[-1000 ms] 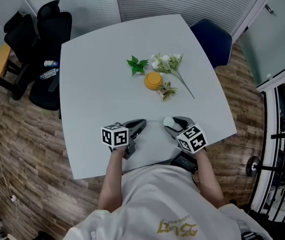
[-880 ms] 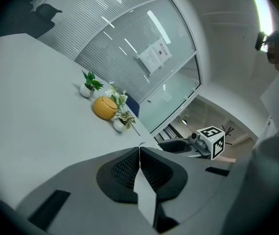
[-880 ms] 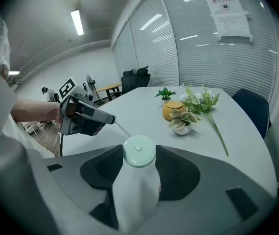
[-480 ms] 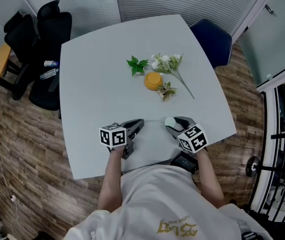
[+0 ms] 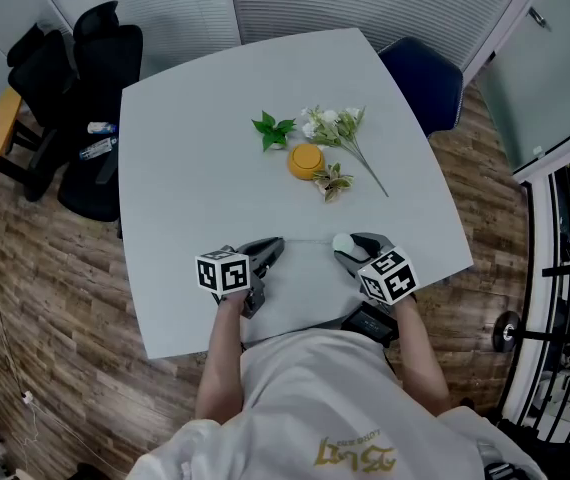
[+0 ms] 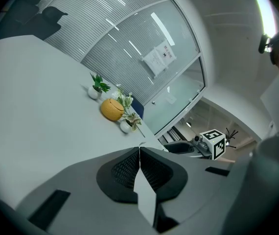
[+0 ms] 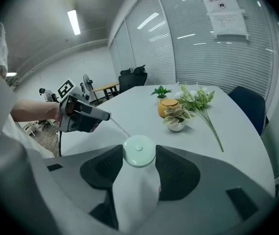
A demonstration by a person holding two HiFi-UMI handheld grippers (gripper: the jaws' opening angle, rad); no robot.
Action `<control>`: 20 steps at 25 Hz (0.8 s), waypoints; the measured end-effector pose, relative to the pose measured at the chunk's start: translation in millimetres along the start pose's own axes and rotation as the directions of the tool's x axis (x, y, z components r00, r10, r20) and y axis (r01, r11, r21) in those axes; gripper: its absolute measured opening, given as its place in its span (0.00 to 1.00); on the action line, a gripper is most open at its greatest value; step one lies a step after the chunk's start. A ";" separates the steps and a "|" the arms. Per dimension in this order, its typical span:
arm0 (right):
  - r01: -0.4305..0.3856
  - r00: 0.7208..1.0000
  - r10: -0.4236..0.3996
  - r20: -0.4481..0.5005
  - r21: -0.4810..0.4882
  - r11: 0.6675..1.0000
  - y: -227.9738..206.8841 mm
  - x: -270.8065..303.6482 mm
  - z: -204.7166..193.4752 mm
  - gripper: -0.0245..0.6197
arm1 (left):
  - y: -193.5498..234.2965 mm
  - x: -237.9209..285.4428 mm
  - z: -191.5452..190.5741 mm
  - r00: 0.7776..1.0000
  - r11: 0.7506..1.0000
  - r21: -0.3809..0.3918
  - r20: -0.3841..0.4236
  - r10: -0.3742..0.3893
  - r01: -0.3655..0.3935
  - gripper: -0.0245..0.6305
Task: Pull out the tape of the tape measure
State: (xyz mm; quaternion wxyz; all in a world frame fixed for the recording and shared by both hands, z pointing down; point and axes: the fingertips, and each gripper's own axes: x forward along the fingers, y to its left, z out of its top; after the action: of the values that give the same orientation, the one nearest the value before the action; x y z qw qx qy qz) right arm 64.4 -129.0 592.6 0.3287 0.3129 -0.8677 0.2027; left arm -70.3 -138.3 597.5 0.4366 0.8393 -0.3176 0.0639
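A round pale tape measure (image 5: 341, 243) sits between the pads of my right gripper (image 5: 345, 248), which is shut on its case (image 7: 139, 151). A thin tape (image 5: 308, 240) runs from it leftwards to my left gripper (image 5: 275, 245). That gripper is shut on the tape's end, with its jaws pressed together in the left gripper view (image 6: 139, 150). In the right gripper view the tape (image 7: 120, 127) stretches over the table to the left gripper (image 7: 106, 115). Both grippers hover near the front of the white table (image 5: 185, 168).
Further back on the table lie a small orange pot (image 5: 306, 160), a green leafy sprig (image 5: 273, 128) and white artificial flowers (image 5: 337, 126). A blue chair (image 5: 425, 83) stands at the table's far right, black office chairs (image 5: 85, 98) at its left. The table's front edge is right below the grippers.
The left gripper has drifted a little left and the right gripper a little right. The stretch of tape between them has grown slightly.
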 end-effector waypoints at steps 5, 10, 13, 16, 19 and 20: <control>0.003 1.000 -0.003 -0.002 0.005 1.000 -2.3 -1.1 -1.3 0.39 | 5.3 -3.8 1.2 1.000 1.000 -0.007 0.007 0.016 -0.016 0.05; 0.008 1.000 -0.008 -0.003 0.011 1.000 -5.9 -2.2 -2.1 0.39 | 10.6 -7.2 3.1 0.999 0.999 -0.018 0.017 0.030 -0.029 0.05; 0.010 1.000 -0.010 -0.004 0.013 1.000 -7.9 -2.8 -3.5 0.39 | 12.7 -7.6 2.4 0.999 0.999 -0.022 0.020 0.034 -0.034 0.05; 0.009 1.000 -0.009 -0.005 0.013 1.000 -8.8 -2.7 -4.6 0.39 | 14.1 -7.5 1.6 0.999 0.999 -0.024 0.020 0.037 -0.036 0.05; 0.009 1.000 -0.009 -0.006 0.013 1.000 -9.8 -2.6 -4.6 0.39 | 14.8 -7.6 1.0 0.999 0.999 -0.026 0.020 0.038 -0.037 0.05; 0.009 1.000 -0.009 -0.005 0.013 1.000 -10.3 -2.6 -4.7 0.39 | 15.1 -7.6 0.7 0.999 0.999 -0.026 0.020 0.039 -0.038 0.05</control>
State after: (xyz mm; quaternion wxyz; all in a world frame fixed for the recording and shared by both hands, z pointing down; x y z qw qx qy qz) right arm 75.1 -132.8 595.6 0.3299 0.3186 -0.8641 0.2076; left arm -85.4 -141.5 604.6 0.4430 0.8279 -0.3389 0.0596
